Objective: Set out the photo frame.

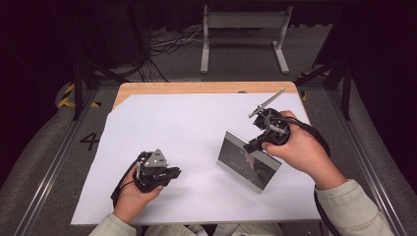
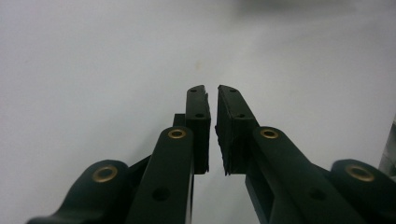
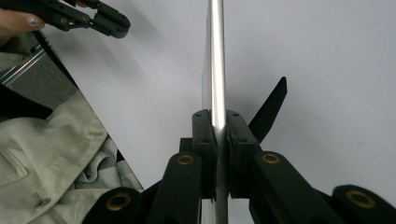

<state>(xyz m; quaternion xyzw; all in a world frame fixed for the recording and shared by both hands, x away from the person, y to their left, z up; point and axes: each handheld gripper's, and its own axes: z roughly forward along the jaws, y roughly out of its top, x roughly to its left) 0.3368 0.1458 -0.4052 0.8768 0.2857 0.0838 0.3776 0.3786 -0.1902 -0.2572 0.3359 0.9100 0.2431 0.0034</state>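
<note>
1. Because the frame is pinched only along its top edge by the right gripper, a slip is judged the main risk: the metal rim looks smooth, and a twist of the hand could let it swing or drop onto the sheet. In the right gripper view the jaws are seen clamped flat on the silver rim, with a black stand flap splayed behind.
2. Since the frame is held tilted above the sheet, right of centre, its lower corner could be knocked against the surface if it is lowered carelessly; whether that corner already touches cannot be told.
3. Little help could be given by the left gripper, which is rested well apart near the front edge, its jaws nearly closed on nothing, a thin gap left between the pads.
4. A white sheet is laid over a wooden table; a metal stand, cables and dark curtains are seen beyond on a grey floor.
</note>
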